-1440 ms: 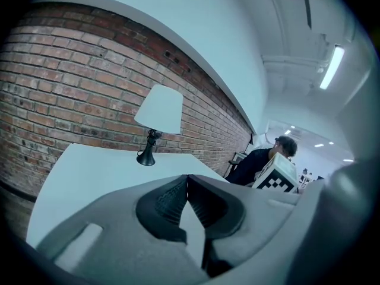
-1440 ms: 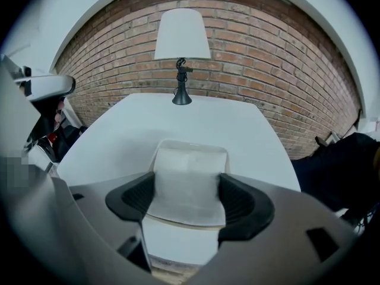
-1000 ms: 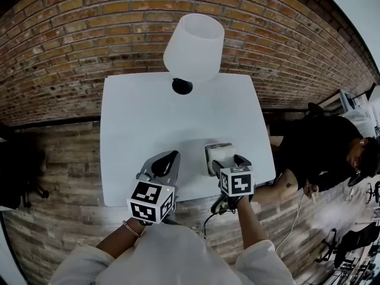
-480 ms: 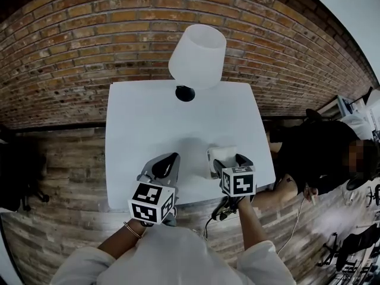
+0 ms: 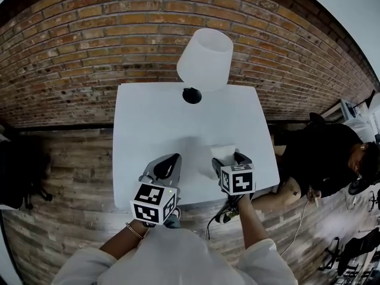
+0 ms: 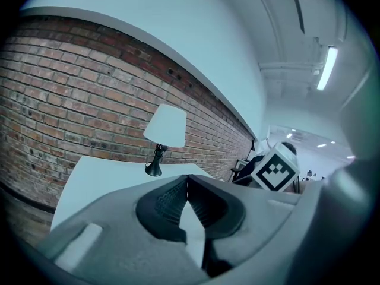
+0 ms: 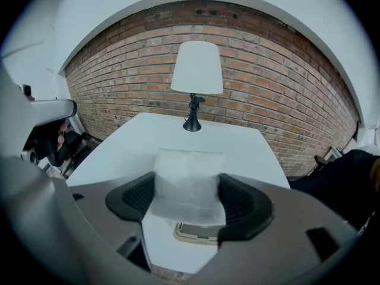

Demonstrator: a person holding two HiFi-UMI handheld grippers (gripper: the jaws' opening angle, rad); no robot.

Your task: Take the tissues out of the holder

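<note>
A white tissue pack [image 7: 189, 180] stands upright between the pads of my right gripper [image 7: 187, 196], which is shut on its two sides. It hangs clear above the beige holder [image 7: 199, 234], which lies on the white table [image 7: 237, 144] near the front edge. In the head view the pack [image 5: 224, 153] shows at the tip of the right gripper [image 5: 228, 161], and the holder is hidden beneath them. My left gripper [image 5: 167, 166] hovers to the left of it, over the table's front edge. Its jaws meet at the tips, with nothing between them [image 6: 187, 178].
A table lamp with a white shade [image 5: 205, 58] and a black foot [image 5: 192, 95] stands at the table's far edge by the brick wall. A person in black [image 5: 320, 159] sits on the floor to the right of the table. Cables lie under the front edge.
My right gripper has risen with the tissue pack, which now hangs above the holder. The left gripper has shifted only slightly. The head view has drifted, so the table sits further right.
</note>
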